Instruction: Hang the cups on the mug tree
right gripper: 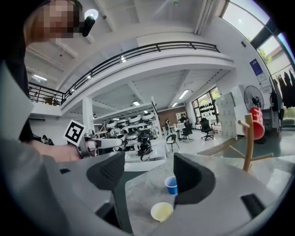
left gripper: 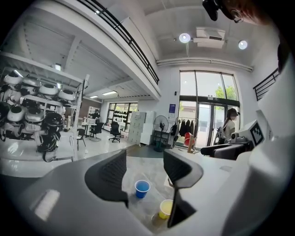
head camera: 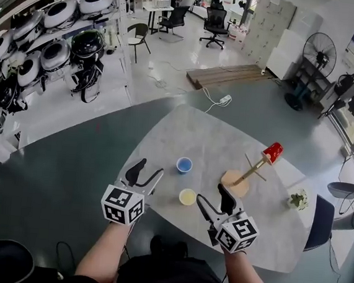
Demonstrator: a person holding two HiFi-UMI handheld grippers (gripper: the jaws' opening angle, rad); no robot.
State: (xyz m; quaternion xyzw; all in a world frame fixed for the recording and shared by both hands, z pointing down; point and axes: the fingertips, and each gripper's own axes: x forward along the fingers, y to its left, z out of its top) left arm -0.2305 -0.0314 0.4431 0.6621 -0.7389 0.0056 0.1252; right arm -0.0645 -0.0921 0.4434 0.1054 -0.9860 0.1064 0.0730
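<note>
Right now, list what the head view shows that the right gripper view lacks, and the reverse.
Head view only: the potted plant at the edge of the table and the power strip. Right gripper view only: the upper railing and the ceiling lamp. Both: the blue cup, the yellow cup, and the red cup hung on the mug tree.

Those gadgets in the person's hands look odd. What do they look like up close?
Each is a light grey plastic tool. The left gripper and the right gripper both end in two curved jaws lined with black ribbed pads. Behind the jaws sits a white box printed with black square markers: the left cube and the right cube. No cables show, and no sleeves cover the forearms.
</note>
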